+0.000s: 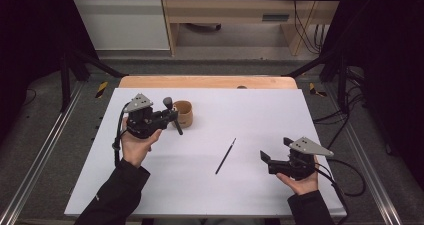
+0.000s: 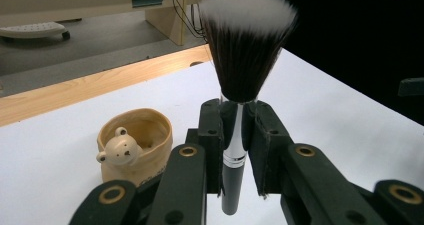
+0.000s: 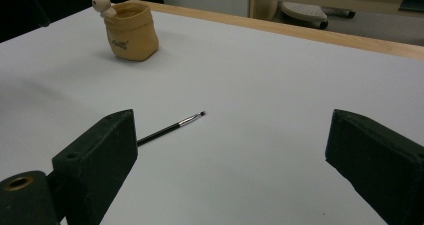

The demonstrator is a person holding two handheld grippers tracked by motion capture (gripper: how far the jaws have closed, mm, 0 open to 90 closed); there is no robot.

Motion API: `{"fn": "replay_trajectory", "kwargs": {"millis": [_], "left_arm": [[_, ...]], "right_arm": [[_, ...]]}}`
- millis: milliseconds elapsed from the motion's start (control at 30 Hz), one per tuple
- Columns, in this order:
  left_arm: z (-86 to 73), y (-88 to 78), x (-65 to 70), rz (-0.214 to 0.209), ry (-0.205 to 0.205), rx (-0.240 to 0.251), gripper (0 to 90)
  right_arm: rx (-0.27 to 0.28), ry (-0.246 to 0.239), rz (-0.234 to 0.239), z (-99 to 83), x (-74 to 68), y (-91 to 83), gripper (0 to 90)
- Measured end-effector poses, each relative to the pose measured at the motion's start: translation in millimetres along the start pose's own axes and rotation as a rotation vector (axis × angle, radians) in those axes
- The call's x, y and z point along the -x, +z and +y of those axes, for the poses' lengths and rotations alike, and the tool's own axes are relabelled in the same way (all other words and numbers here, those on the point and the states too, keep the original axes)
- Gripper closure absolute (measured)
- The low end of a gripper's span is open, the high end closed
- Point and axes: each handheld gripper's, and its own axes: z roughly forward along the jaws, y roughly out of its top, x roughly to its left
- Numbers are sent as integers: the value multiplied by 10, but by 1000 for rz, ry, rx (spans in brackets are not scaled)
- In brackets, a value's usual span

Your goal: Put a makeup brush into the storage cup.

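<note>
The big fluffy brush (image 2: 235, 130) stands straight up, pinched by its shiny handle in the left hand-held gripper (image 2: 239, 135). It is held just beside the little bear cup (image 1: 183, 113), above the white counter (image 1: 260, 110). A thin small brush (image 1: 225, 156) lies flat on the counter, well apart from the cup. Past the thin brush from the cup, the right hand-held gripper (image 1: 275, 154) has its jaws wide apart and holds nothing.

Lab: black frame rig (image 1: 70, 70), floor cables (image 1: 345, 115), white-topped table (image 1: 260, 115).
</note>
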Motion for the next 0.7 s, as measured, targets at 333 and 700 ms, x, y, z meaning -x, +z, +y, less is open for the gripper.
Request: {"fn": "replay_trajectory", "kwargs": {"millis": [333,700], "left_arm": [[65,93,-24,12,0,-5,770],[117,192,-71,32,2,-19,770]], "right_arm": [[-3,-5,4,-4,-2,8,68],[-8,-4,6,-6,-5,15,68]]}}
